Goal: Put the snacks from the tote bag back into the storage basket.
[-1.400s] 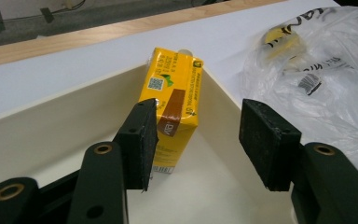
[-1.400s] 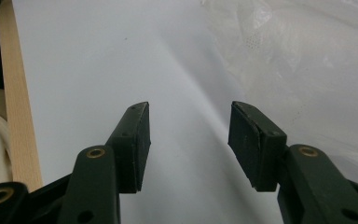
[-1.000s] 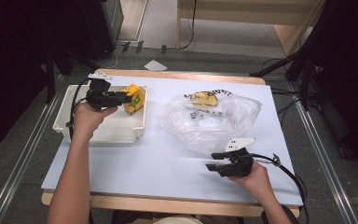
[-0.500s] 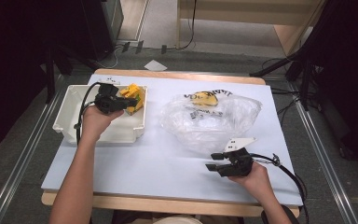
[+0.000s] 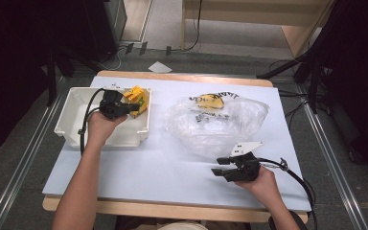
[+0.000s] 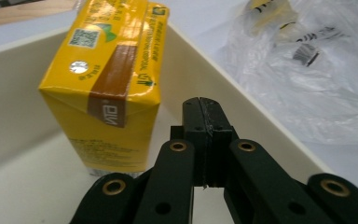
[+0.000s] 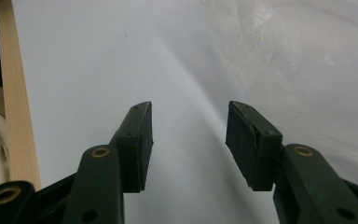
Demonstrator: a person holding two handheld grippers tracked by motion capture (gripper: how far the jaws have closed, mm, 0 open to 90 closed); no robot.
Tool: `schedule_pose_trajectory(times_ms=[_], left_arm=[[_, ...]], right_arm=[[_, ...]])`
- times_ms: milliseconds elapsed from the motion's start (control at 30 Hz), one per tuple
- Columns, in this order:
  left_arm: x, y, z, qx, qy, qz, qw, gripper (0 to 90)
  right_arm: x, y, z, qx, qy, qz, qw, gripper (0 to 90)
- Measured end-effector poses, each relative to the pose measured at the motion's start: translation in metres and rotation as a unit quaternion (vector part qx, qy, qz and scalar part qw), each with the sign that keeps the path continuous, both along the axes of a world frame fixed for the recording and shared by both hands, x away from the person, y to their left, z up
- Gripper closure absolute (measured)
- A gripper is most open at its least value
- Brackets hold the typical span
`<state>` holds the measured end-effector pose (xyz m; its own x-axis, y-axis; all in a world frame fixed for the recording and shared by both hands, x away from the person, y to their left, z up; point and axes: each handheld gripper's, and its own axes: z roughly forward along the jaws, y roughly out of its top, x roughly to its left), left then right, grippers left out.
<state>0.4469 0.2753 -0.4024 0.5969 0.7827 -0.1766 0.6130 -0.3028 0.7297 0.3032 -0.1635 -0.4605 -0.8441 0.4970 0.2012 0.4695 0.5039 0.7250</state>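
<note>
I found the left tongs pressed together, lowered beside the yellow drink carton in the white plastic bin; carton released. Right tongs stayed spread.

Bright, even overhead light on my table, dark surroundings. Glare flashes off the plastic bag; my juice carton looks sharp, near black links soft, shadows faint.

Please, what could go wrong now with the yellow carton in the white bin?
The left gripper is shut and empty beside the yellow carton, which stands upright near the white bin wall; withdrawing carelessly might tip it. The right gripper, open near the plastic bag, could snag its thin film.
</note>
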Motion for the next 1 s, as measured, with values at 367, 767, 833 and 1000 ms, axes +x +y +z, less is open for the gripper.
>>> schedule_pose_trajectory(times_ms=[367,767,833,1000], left_arm=[[0.006,0.003,-0.013,0.003,0.012,0.004,0.9999,90.0],[0.009,0.002,-0.024,0.012,0.015,0.007,0.9998,90.0],[0.009,0.003,-0.026,0.012,0.018,0.007,0.9998,90.0],[0.011,0.004,-0.028,0.009,0.022,0.01,0.9997,90.0]], right_arm=[[0.001,0.0,-0.001,-0.002,0.0,0.003,1.0,52.4],[0.0,0.0,-0.001,-0.003,-0.001,0.004,1.0,52.5],[0.0,0.0,-0.001,-0.003,-0.001,0.004,1.0,52.5],[-0.001,0.0,-0.001,-0.005,0.0,0.004,1.0,52.5]])
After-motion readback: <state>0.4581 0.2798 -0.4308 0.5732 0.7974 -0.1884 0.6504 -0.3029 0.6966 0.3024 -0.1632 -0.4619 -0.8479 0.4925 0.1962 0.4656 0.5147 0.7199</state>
